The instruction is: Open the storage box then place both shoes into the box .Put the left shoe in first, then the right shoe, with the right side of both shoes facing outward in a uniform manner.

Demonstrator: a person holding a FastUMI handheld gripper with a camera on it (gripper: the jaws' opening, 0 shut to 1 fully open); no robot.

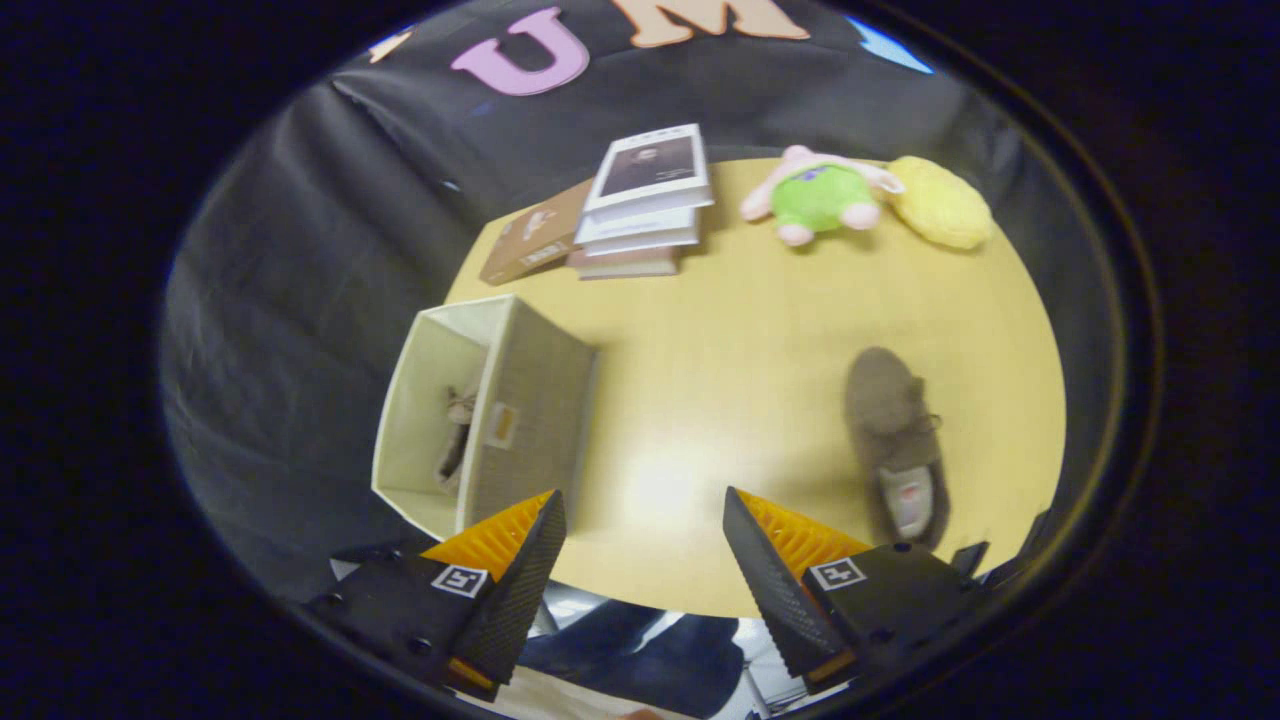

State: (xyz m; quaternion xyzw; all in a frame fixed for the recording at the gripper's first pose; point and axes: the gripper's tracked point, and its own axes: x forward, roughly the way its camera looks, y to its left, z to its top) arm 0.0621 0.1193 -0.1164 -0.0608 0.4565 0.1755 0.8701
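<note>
One shoe already lies inside your storage box, which stands open just beyond the left finger, at the table's edge. That leaves the second shoe, and it is the thing your next move turns on. It lies on the yellow table just ahead of the right finger and a little outside it, not between the two. Its long axis runs roughly away from you, the open heel end near the fingertip and the toe pointing off toward the far side. By my judgement you would need to swing the gripper to the right and square the fingers across the shoe's width before closing.

Your fingers stand wide apart and hold nothing; bare tabletop shows between them.

Between the box and the loose shoe the tabletop is bare, so nothing seems to block the carry back. Far beyond, a stack of books sits near the back edge, with a brown flat box beside it. To the right of those lie a pink and green plush toy and, touching it, a yellow plush, all well apart from the shoe.
</note>
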